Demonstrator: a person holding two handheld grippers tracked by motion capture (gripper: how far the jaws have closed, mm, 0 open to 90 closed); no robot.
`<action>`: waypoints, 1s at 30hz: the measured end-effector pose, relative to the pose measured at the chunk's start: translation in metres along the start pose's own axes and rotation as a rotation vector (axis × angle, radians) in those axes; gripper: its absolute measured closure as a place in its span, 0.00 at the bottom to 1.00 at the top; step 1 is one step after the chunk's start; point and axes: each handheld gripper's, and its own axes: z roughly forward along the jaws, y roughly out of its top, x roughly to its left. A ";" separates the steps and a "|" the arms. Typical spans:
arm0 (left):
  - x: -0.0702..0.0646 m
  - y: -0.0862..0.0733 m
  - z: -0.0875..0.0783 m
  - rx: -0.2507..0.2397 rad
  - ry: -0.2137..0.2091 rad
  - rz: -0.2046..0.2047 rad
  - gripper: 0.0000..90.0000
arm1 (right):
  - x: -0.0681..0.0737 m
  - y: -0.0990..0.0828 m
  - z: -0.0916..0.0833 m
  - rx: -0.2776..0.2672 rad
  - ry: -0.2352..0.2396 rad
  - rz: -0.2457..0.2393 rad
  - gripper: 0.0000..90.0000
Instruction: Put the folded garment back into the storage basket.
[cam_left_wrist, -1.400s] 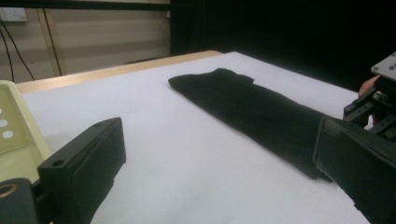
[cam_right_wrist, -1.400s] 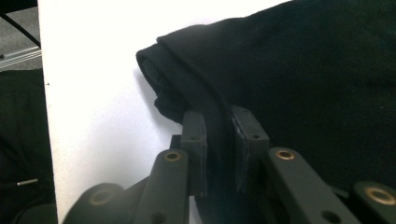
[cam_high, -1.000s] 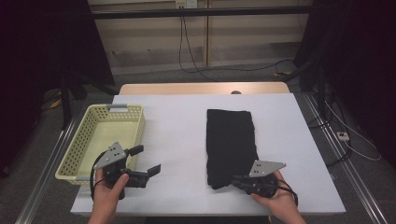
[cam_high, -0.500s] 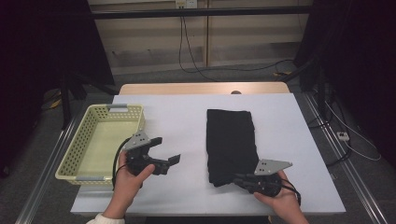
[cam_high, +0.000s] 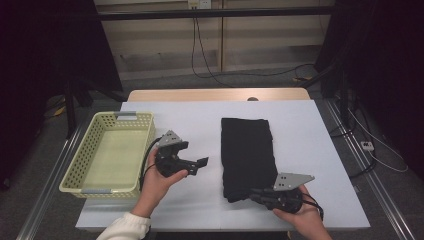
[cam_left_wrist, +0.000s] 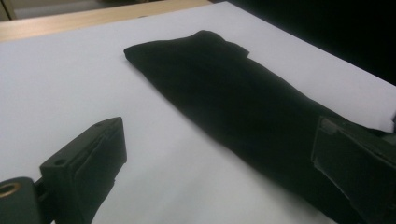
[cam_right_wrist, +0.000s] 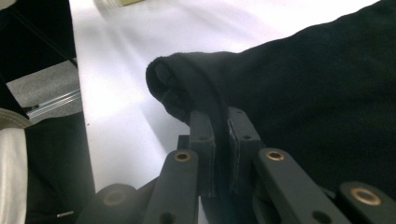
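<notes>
A folded black cloth (cam_high: 248, 155) lies lengthwise on the white table (cam_high: 305, 130), right of centre. My right gripper (cam_high: 256, 194) is at the cloth's near edge, shut on its near corner; in the right gripper view the jaws pinch a fold of the black cloth (cam_right_wrist: 299, 84) at the gripper (cam_right_wrist: 220, 122). My left gripper (cam_high: 201, 162) hovers left of the cloth, between it and the basket, jaws open and pointing at the cloth. In the left gripper view the black cloth (cam_left_wrist: 233, 98) stretches ahead between the spread jaws of the gripper (cam_left_wrist: 224, 154), which hold nothing.
A pale yellow plastic basket (cam_high: 85, 165) stands at the table's left edge with nothing visible in it. A wooden strip (cam_high: 215, 95) runs along the table's far side. Cables lie on the floor behind and to the right.
My left gripper has moved up from the near left edge toward the cloth's left side. My right gripper has stayed at the cloth's near corner, closing on it.
</notes>
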 end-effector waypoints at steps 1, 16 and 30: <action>0.000 0.001 0.004 -0.003 -0.002 -0.009 0.04 | 0.000 0.000 0.000 -0.004 0.005 -0.002 0.92; 0.008 0.009 0.069 0.065 0.035 -0.012 0.08 | 0.005 -0.001 0.000 0.000 0.027 -0.016 0.92; 0.027 0.021 0.113 0.094 0.080 -0.045 0.18 | 0.007 -0.001 0.000 -0.007 0.062 -0.027 0.92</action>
